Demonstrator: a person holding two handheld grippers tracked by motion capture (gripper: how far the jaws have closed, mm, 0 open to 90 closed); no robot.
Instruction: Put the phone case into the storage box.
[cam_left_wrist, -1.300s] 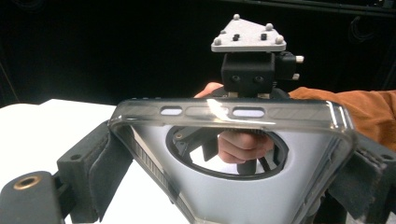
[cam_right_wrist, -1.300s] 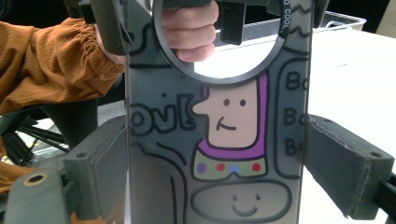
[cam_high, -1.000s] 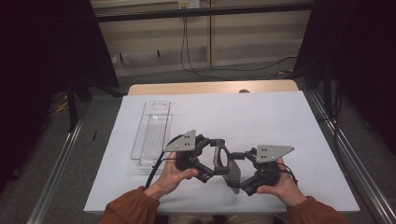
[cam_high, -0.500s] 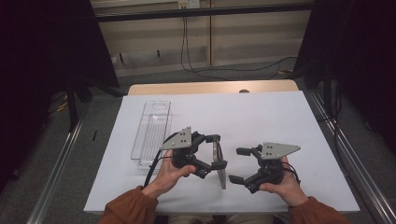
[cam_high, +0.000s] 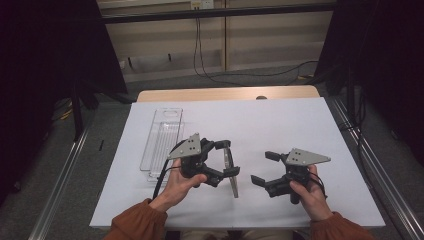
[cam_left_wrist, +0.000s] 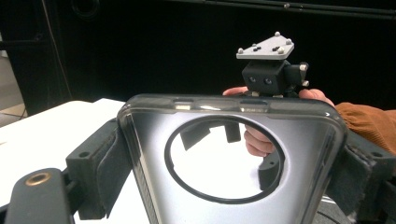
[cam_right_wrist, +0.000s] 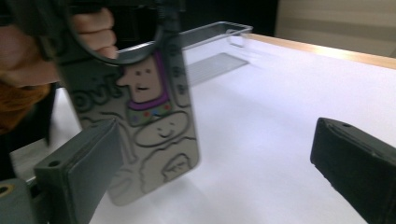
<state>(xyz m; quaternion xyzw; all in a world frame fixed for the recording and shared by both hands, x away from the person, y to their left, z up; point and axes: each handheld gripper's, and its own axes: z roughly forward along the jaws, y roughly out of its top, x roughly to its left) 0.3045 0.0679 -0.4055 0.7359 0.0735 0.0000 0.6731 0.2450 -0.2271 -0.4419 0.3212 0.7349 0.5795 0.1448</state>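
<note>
Far left on the white table (cam_high: 280, 125): a clear plastic tray (cam_high: 162, 137), lying flat, same spot as a second ago. Just right of it, the left gripper (cam_high: 227, 160) has its jaws clamped on the two long edges of a clear phone case (cam_high: 231, 172), which stands on edge, its lower end at or just above the table. The left gripper view shows the case's round camera cutout; the right gripper view shows cartoon drawings on its back. A second ago both grippers met at the case near table centre; now the right gripper (cam_high: 262, 167) has pulled away to the right, well apart from the case, jaws spread wide and holding nothing.
</note>
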